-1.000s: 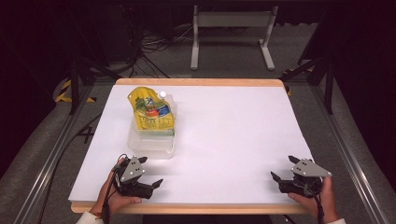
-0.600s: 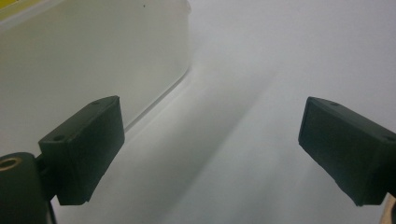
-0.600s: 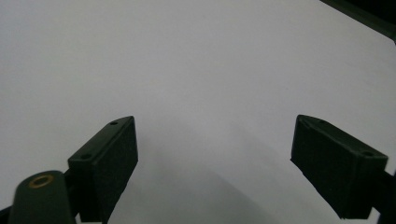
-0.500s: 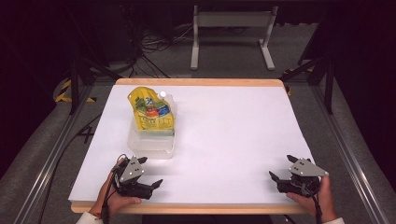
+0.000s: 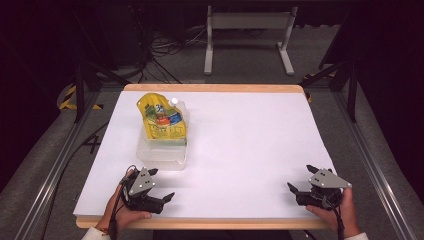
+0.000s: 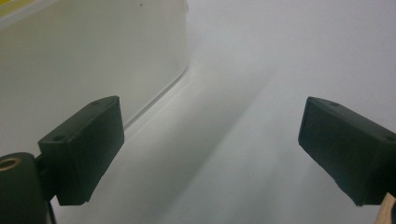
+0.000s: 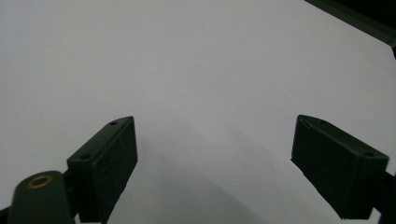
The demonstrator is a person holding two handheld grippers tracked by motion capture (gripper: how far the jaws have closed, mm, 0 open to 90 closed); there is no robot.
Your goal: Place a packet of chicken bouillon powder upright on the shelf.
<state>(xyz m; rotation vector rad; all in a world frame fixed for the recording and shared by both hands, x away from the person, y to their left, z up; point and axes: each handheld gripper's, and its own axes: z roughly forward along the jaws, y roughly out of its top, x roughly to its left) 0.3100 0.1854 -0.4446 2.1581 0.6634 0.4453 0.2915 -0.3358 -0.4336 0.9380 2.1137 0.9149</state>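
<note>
Our left hand-held gripper (image 5: 159, 186), jaws apart and empty, sits just in front of the clear tub (image 5: 162, 150) holding a yellow pouch (image 5: 161, 119) on the counter (image 5: 250, 145); our right hand-held gripper (image 5: 302, 180), also apart, lies well off.

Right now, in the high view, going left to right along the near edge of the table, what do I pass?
Left gripper, jaws open → bare white table → right gripper, jaws open. The clear container holding the yellow pouch sits farther back, above the left gripper.

I see a white-topped table (image 5: 250, 145) with wood edge | grey carpet floor (image 5: 240, 60) | white metal stand (image 5: 248, 30) behind | dark surroundings, cables (image 5: 165, 47) on floor
</note>
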